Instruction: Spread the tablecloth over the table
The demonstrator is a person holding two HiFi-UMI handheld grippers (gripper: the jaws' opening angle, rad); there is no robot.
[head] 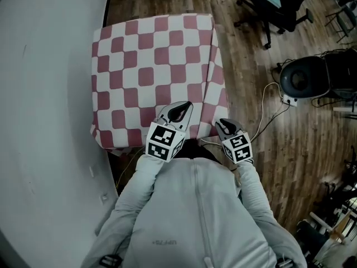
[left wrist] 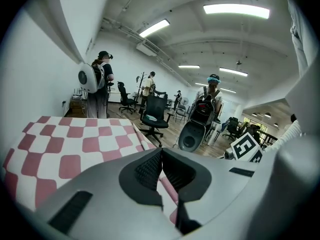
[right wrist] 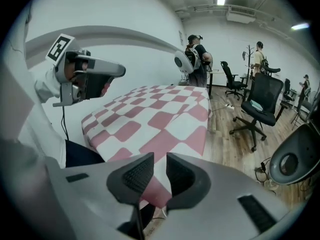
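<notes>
A red-and-white checked tablecloth (head: 150, 71) lies flat over the small table, its edges hanging down the near and right sides. My left gripper (head: 181, 110) hovers over the cloth's near edge, right of its middle. In the left gripper view this gripper (left wrist: 161, 151) is shut, pads touching, with nothing visible between them and the cloth (left wrist: 75, 144) beyond. My right gripper (head: 222, 125) hangs just off the near right corner. In the right gripper view it (right wrist: 160, 160) stands open by a narrow gap, with the hanging cloth (right wrist: 160, 114) showing through it.
A white wall (head: 44, 94) runs close along the table's left side. On the wooden floor to the right stand a black office chair (head: 279, 4) and a round black device (head: 304, 78), with a white cable (head: 268, 110) trailing. People (left wrist: 100, 84) stand farther back.
</notes>
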